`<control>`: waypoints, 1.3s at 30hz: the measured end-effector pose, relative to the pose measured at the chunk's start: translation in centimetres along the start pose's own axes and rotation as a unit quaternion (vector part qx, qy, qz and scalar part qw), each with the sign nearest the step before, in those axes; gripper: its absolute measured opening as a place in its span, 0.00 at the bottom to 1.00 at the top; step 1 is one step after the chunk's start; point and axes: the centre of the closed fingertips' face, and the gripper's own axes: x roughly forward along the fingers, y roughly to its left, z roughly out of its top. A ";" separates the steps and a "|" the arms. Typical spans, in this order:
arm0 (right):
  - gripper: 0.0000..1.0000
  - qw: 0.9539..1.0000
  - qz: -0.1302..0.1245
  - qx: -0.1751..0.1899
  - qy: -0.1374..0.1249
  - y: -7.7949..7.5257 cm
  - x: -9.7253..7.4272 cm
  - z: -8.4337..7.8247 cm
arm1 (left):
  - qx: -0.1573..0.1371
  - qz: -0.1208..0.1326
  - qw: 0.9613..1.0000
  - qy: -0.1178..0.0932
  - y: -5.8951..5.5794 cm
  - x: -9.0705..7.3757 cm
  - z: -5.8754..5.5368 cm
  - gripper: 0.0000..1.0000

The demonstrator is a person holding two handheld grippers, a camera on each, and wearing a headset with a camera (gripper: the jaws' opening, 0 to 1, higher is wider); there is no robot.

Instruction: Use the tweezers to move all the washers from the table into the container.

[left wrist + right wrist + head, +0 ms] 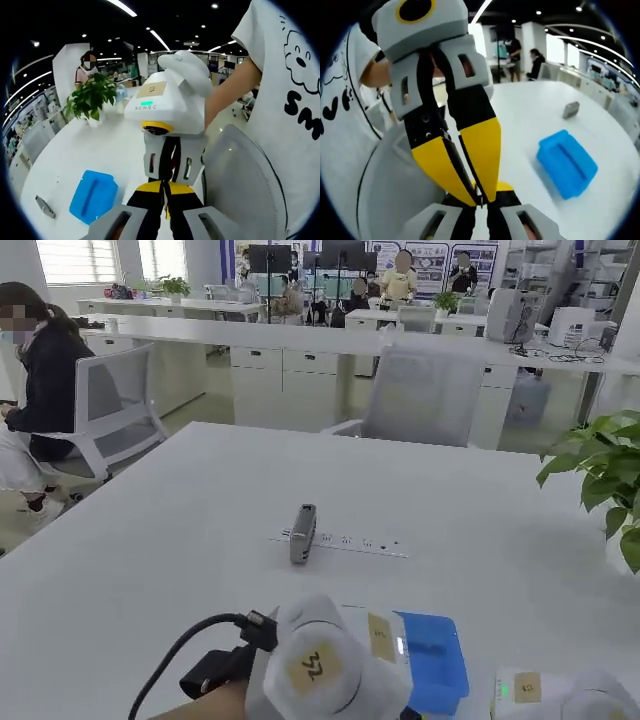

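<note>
My two grippers face each other low over the table's near edge, fingertips touching. In the right gripper view the left gripper (480,199) has its yellow fingertips pressed together, with a thin dark line between them. In the left gripper view the right gripper (165,186) is shut too, with nothing in it that I can make out. The blue container (435,660) lies flat on the table beside them. Farther out, a grey metal piece (302,533) rests on a white strip with small dark dots (366,541) that are too small to identify.
White housings of the left gripper (320,665) and right gripper (565,695) fill the near edge of the white table (180,540). A potted plant (605,465) stands at the table's right side. Chairs and people are beyond the table.
</note>
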 end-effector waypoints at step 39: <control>0.21 0.979 -0.169 0.115 -0.002 -8.1 0.5 -4.7 | 0.034 0.056 0.994 0.084 6.2 2.5 -10.1 0.00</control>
